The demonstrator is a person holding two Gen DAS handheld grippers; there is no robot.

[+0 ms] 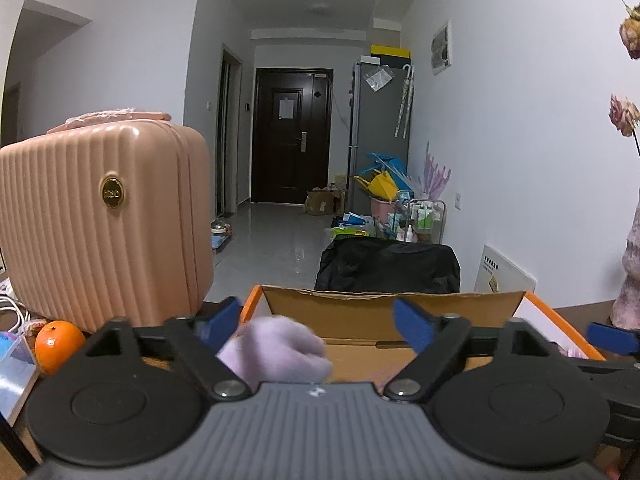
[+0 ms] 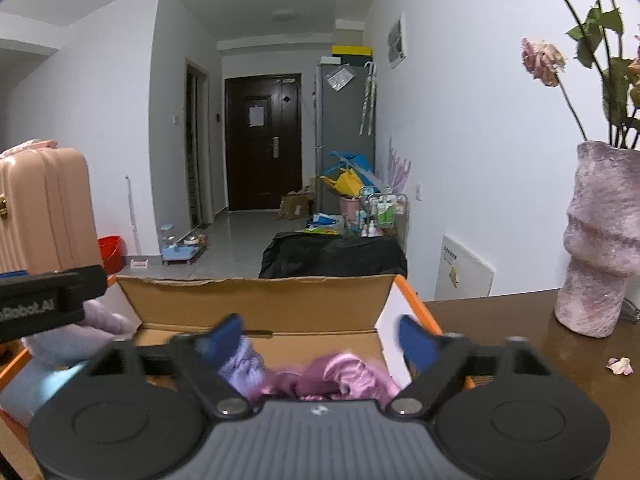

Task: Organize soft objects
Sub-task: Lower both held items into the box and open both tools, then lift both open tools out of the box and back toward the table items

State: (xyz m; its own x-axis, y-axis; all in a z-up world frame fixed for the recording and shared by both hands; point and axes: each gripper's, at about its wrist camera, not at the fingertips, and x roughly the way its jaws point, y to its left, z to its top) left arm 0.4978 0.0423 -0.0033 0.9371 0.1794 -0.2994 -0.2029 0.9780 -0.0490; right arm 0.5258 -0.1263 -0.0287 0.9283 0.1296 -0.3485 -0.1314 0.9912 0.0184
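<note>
An open cardboard box (image 1: 360,308) with orange edges sits on the dark table in front of both grippers; it also shows in the right wrist view (image 2: 256,304). My left gripper (image 1: 316,330) is open over the box, with a pale lilac soft cloth (image 1: 280,350) lying beside its left finger. My right gripper (image 2: 320,338) is open above the box, over a shiny pink cloth (image 2: 344,374) and a lilac knitted piece (image 2: 242,364) inside it. The left gripper's body (image 2: 52,300) and the pale lilac cloth (image 2: 80,330) show at the box's left end.
A pink ribbed case (image 1: 104,220) stands left of the box, with an orange (image 1: 58,344) beside it. A pink textured vase (image 2: 600,240) with dried roses stands on the table at right, with a fallen petal (image 2: 620,365) near it. A black chair back (image 1: 388,266) rises behind the box.
</note>
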